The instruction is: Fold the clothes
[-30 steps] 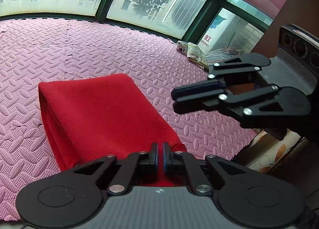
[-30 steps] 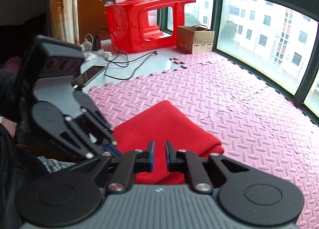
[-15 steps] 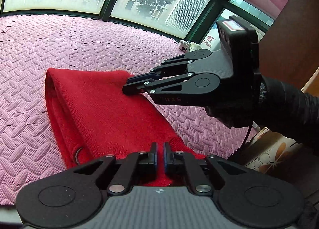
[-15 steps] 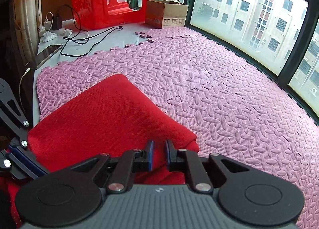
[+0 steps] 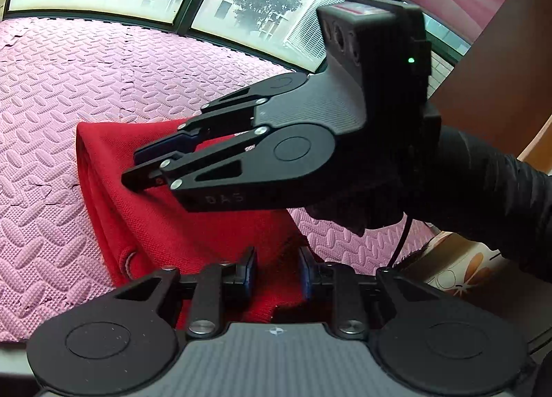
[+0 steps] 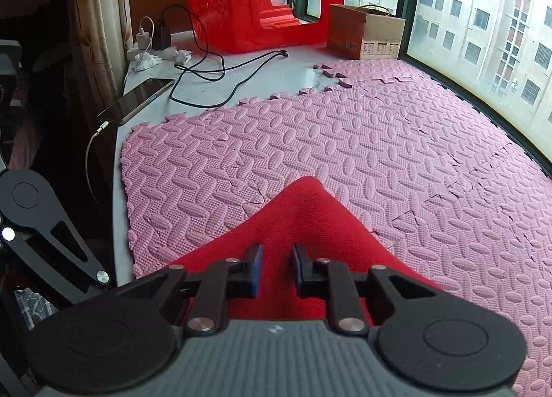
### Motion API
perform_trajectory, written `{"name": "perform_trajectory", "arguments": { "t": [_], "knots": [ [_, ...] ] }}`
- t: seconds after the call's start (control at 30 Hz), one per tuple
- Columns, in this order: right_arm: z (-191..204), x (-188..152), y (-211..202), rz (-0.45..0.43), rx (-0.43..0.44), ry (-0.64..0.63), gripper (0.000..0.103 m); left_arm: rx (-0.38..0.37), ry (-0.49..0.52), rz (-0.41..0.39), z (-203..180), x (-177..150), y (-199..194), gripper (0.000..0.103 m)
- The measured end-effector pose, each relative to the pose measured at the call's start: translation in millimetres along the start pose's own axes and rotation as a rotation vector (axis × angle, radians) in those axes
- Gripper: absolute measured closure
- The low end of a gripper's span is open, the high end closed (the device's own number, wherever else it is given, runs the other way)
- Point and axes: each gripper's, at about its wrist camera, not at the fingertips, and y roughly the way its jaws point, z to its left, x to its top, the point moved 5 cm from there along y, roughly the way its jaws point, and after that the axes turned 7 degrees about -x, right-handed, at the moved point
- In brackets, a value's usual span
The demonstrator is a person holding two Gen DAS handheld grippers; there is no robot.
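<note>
Both tongs stand open over the red cloth (image 5: 193, 224), which lies folded on the pink foam mat (image 5: 86, 69) near its edge. On the left tongs (image 5: 277, 271) the blue pads are parted, with the near end of the cloth running up between them, though whether they touch it is hard to tell. On the right tongs (image 6: 277, 267) the tips are spread too, low over the middle of the cloth, and from the other camera they appear to press or hover just above its upper layer. The cloth already looks doubled, so the step in hand seems to be smoothing or taking a fresh hold for another fold. To do it well, I would close each pair on both layers at once, near matching corners, lift only a little so nothing slides on the mat, and lay edge to edge before letting go; the phone (image 6: 138, 100) and cables (image 6: 214, 76) are well apart and no trouble
</note>
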Motion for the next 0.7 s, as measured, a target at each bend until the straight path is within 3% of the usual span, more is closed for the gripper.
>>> {"name": "perform_trajectory", "arguments": {
  "t": [0.17,0.37,0.57,0.7],
  "knots": [
    [-15,0,-16,-0.025,0.008,0.057,0.082,-0.007,-0.002,0.004,1,0,0,0.075],
    [-30,-28,-49,-0.009,-0.036,0.095,0.081,-0.017,-0.001,0.006,2,0,-1,0.075],
    [-36,-52,-56,-0.008,-0.060,0.158,0.080,-0.010,0.016,0.025,-2,2,4,0.074],
    [-44,-55,-69,-0.045,-0.095,0.232,0.070,-0.007,0.013,0.024,-2,2,3,0.073]
  ]
}}
